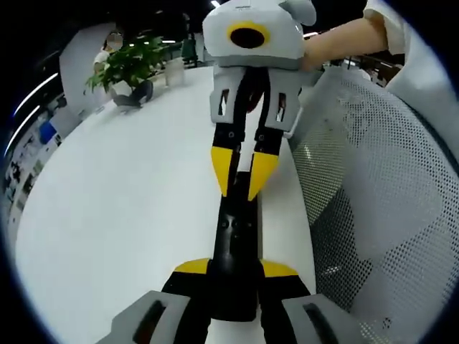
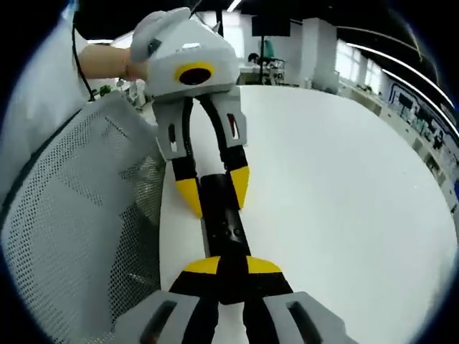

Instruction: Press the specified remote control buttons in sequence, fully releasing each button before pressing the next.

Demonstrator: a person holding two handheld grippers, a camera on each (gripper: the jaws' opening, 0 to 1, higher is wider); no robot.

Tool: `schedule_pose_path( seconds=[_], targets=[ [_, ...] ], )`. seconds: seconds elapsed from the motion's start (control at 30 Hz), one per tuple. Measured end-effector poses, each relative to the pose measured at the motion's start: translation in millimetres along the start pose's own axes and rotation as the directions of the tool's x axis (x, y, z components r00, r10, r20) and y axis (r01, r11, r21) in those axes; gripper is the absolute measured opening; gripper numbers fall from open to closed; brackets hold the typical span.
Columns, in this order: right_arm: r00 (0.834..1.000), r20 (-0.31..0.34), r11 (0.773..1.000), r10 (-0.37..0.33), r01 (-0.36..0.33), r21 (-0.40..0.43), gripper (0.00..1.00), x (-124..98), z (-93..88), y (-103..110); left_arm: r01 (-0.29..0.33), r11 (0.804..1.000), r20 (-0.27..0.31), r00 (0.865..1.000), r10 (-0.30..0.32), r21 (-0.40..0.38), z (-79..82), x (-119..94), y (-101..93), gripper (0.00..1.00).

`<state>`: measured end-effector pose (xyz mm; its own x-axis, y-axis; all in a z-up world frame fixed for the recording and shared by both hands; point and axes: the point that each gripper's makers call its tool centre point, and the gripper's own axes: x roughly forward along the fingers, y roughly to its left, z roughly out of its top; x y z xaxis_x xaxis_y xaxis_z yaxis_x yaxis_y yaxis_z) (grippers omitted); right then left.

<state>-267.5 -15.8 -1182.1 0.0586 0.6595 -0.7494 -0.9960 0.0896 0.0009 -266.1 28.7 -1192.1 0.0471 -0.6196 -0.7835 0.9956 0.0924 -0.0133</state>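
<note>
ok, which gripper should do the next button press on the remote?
Right, probably. The left gripper has its fingers flanking the remote, apparently steadying it on the table. The right gripper has its tips at the far end, close to the small buttons.

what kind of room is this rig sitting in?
Most likely an open-plan office or lab. A large round white table fills the foreground, with a mesh-backed office chair at its edge, a potted plant at the far side, and rows of desks under ceiling strip lights behind.
</note>
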Motion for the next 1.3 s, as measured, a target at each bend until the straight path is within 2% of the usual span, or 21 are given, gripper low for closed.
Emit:
schedule_pose_path(
  seconds=[0.17,0.33,0.4,0.47,0.53,0.67,0.77,0.83,0.97,1.13,1.23,1.3],
  targets=[
    [0.999,-0.041,0.998,0.026,-0.028,-0.056,0.08,1.2,2.3,1.5,0.0,1.0,0.002,1.0,0.0,-0.001,0.1,0.3,0.0,0.22],
    [0.983,-0.169,0.976,0.069,-0.102,-0.194,0.08,5.1,0.3,0.4,0.003,1.0,-0.002,1.0,-0.003,0.004,0.3,0.6,-0.2,0.22],
    [0.968,-0.235,0.977,0.093,-0.134,-0.168,0.08,6.3,-0.2,-0.1,0.004,1.0,-0.002,1.0,-0.004,0.005,0.5,0.8,-0.1,0.22],
    [0.964,-0.252,0.981,0.088,-0.128,-0.146,0.08,8.0,0.7,-1.7,0.006,1.0,-0.003,1.0,-0.006,0.007,0.6,0.8,-0.1,0.22],
    [0.963,-0.258,0.981,0.076,-0.118,-0.153,0.08,8.5,0.7,-1.0,0.006,1.0,-0.003,1.0,-0.006,0.008,0.6,0.7,-0.2,0.22],
    [0.973,-0.226,0.999,0.037,-0.043,-0.022,0.08,7.1,1.4,-1.0,0.001,1.0,0.003,1.0,-0.001,0.002,0.8,0.7,-0.1,0.22],
    [0.982,-0.186,0.999,0.016,-0.024,-0.043,0.07,6.2,1.4,-0.7,-0.004,1.0,0.009,1.0,0.004,-0.005,0.8,0.6,-0.1,0.22],
    [0.992,-0.126,0.997,0.002,-0.012,-0.071,0.07,6.3,2.0,-0.8,-0.005,1.0,0.014,1.0,0.005,-0.006,0.9,0.6,-0.3,0.22],
    [0.996,-0.093,0.993,0.012,-0.023,-0.112,0.07,6.2,0.6,0.8,-0.005,1.0,0.012,1.0,0.005,-0.005,1.3,0.5,-0.7,0.23],
    [0.99,-0.133,0.978,0.053,-0.078,-0.191,0.06,8.4,2.6,2.7,-0.002,1.0,0.007,1.0,0.002,0.002,1.0,0.5,-0.8,0.23],
    [0.983,-0.171,0.982,0.061,-0.09,-0.169,0.05,9.9,3.6,1.9,0.001,1.0,0.004,1.0,-0.001,0.004,1.0,0.6,-0.9,0.23],
    [0.978,-0.203,0.993,0.056,-0.075,-0.087,0.05,10.1,2.9,0.5,0.0,1.0,0.001,1.0,0.0,0.007,1.1,0.6,-0.8,0.22]
  ],
)
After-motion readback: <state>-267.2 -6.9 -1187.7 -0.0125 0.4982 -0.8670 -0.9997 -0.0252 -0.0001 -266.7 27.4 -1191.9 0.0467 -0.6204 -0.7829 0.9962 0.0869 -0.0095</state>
